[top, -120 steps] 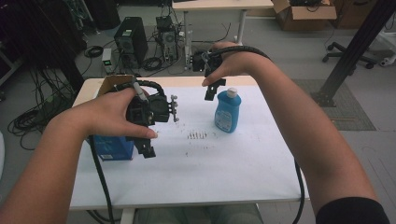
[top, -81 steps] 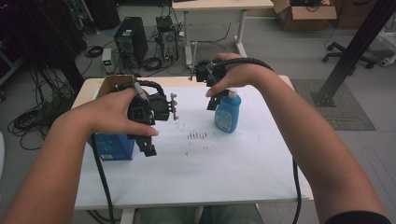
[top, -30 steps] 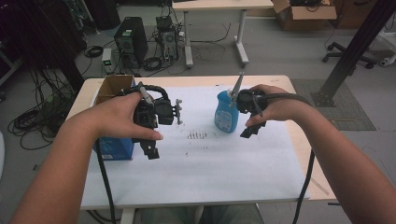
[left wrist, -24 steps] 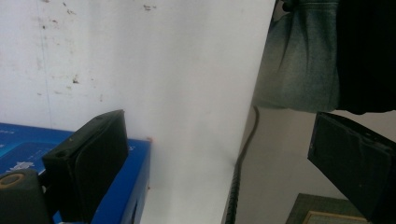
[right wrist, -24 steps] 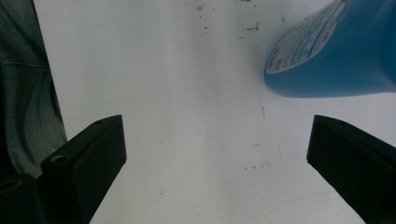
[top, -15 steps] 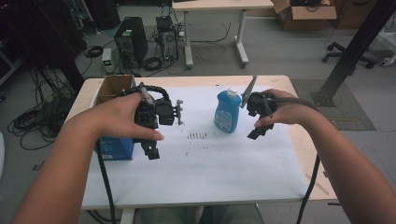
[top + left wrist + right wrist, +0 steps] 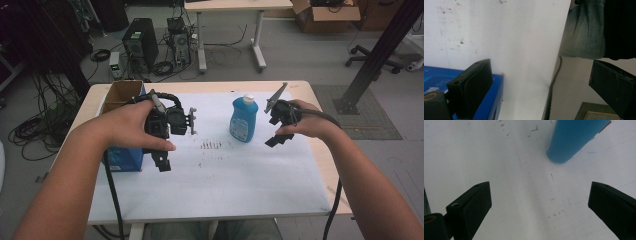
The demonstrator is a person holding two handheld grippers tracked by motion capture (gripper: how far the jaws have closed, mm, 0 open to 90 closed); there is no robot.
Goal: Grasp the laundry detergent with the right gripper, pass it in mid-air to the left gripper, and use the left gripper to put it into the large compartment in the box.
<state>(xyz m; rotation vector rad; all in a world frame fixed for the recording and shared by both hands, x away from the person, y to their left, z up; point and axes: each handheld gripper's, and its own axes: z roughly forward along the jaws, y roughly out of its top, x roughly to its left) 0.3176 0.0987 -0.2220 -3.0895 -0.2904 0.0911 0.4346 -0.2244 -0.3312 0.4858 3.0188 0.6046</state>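
Right tongs (image 7: 278, 131) spread wide, empty, just right of upright blue bottle (image 7: 243, 119), seemingly freed. Left tongs (image 7: 162, 159) wide, empty, beside blue box (image 7: 122, 161), hovering above desk (image 7: 210, 185).

Blue bottle (image 7: 243, 120): I can read no label on it;
Blue box (image 7: 122, 159): pale print by my left tongs (image 7: 541, 90), too blurred to read
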